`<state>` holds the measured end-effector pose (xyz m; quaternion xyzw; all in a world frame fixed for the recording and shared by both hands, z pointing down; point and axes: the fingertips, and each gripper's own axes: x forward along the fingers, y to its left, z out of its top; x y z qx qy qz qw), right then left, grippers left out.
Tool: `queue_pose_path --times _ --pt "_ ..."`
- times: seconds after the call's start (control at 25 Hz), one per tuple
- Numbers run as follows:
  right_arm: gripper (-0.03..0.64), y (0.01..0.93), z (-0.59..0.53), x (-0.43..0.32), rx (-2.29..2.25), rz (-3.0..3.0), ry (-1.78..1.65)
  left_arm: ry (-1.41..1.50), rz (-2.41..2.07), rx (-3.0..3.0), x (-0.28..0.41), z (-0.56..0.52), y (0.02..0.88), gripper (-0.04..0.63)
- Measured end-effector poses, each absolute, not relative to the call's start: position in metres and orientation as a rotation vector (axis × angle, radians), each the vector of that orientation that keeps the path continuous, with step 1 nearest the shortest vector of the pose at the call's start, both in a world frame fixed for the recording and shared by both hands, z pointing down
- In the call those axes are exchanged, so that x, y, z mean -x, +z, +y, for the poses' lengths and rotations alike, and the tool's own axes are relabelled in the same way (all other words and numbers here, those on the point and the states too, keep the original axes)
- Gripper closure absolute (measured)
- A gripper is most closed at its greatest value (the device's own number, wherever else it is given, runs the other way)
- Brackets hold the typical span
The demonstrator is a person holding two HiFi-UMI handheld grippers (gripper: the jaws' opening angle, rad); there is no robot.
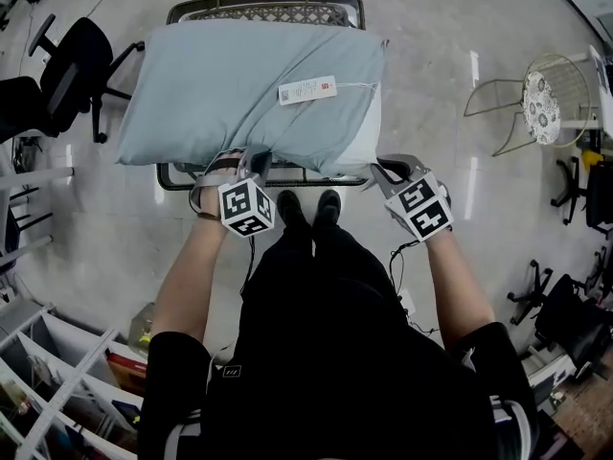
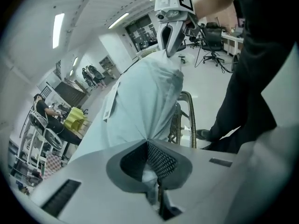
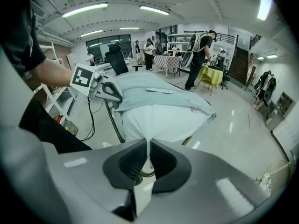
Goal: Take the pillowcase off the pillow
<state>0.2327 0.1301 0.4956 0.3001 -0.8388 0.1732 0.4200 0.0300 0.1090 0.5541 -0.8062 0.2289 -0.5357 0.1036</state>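
A pillow in a pale blue-grey pillowcase [image 1: 239, 75] lies on a wire cart [image 1: 263, 10] in the head view, with a white label [image 1: 307, 90] on top. At the near right corner the bare white pillow [image 1: 362, 137] shows out of the case's open end. My left gripper [image 1: 251, 166] is shut on a bunch of pillowcase cloth [image 2: 140, 101] at the near edge; the fabric runs down between its closed jaws [image 2: 148, 146]. My right gripper [image 1: 381, 172] is shut on the white pillow corner [image 3: 159, 118], pinched between its jaws [image 3: 148, 146], while the blue case [image 3: 149, 94] lies behind it.
A black office chair [image 1: 67, 65] stands left of the cart and a wire chair [image 1: 541, 103] far right. White shelving [image 1: 57, 372] is at the lower left. The person's shoes [image 1: 306, 204] touch the cart's near rail. People stand by a yellow table [image 3: 210, 73] in the distance.
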Motion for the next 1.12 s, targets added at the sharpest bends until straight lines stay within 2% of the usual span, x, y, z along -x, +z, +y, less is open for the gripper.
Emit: queue_pose_path --times 0.24,0.4,0.52,0.6,0.68,0.92,1.12 --pt "0.591 0.507 0.138 -0.237 -0.735 -2.093 0.462 -1.635 0.745 2.387 -0.008 0.108 0.563 0.589" --pt "0.588 0.52 0.148 -0.235 -0.697 -2.068 0.488 -1.639 0.867 2.63 -0.003 0.119 0.563 0.589" --pt "0.539 0.531 0.156 -0.238 -0.66 -2.027 0.529 -1.554 0.906 2.718 -0.012 0.115 0.544 0.587" --pt "0.479 0.534 0.153 -0.246 -0.683 -1.996 0.535 -1.496 0.901 2.707 -0.015 0.101 0.529 0.561" --pt "0.505 0.528 0.141 -0.257 -0.763 -1.987 0.535 -1.451 0.897 2.706 -0.017 0.083 0.515 0.543" --pt "0.505 0.512 0.087 -0.297 -0.99 -1.957 0.576 -1.421 0.832 2.676 -0.036 0.031 0.498 0.52" --pt "0.503 0.534 0.032 -0.311 -1.027 -1.934 0.636 -1.432 0.799 2.68 -0.065 -0.03 0.501 0.506"
